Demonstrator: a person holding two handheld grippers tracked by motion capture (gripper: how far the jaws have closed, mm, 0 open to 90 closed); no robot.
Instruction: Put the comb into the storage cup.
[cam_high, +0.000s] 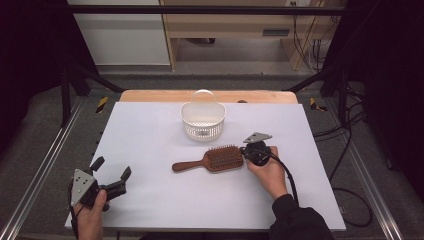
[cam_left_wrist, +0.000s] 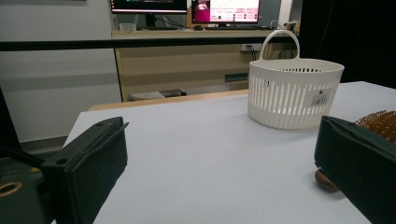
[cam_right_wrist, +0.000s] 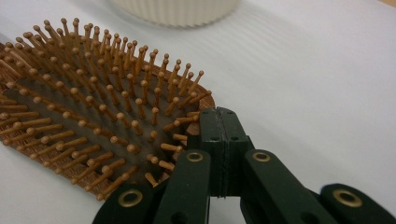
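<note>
- Nearest the person, at the front left corner of the bench (cam_high: 150, 195), the left tongs (cam_high: 111, 174) rest in a hand (cam_high: 91, 216) with the jaws spread wide and nothing between them.
- In the left gripper view those two black jaws stand far apart at the bottom corners, with bare white bench top between them.
- Further in, right of the middle, the right hand (cam_high: 270, 172) holds the right tongs (cam_high: 244, 151), pointed left at the hairbrush.
- In the right gripper view the right tongs (cam_right_wrist: 219, 122) are pressed fully together, pad against pad, gripping nothing; their tip is at the rim of the brush head, though actual contact cannot be judged.
- The hairbrush (cam_high: 210, 160) lies flat on the bench near its middle, bristles up, its wooden handle pointing left and its oval head next to the right tongs.
- Beyond the hairbrush, toward the far edge, stands a white slotted basket (cam_high: 202, 122) with an upright hoop handle, near the brush but apart from it.
- Past the bench, the left gripper view shows a wooden desk (cam_left_wrist: 187, 60) with lit monitors (cam_left_wrist: 187, 7).
</note>
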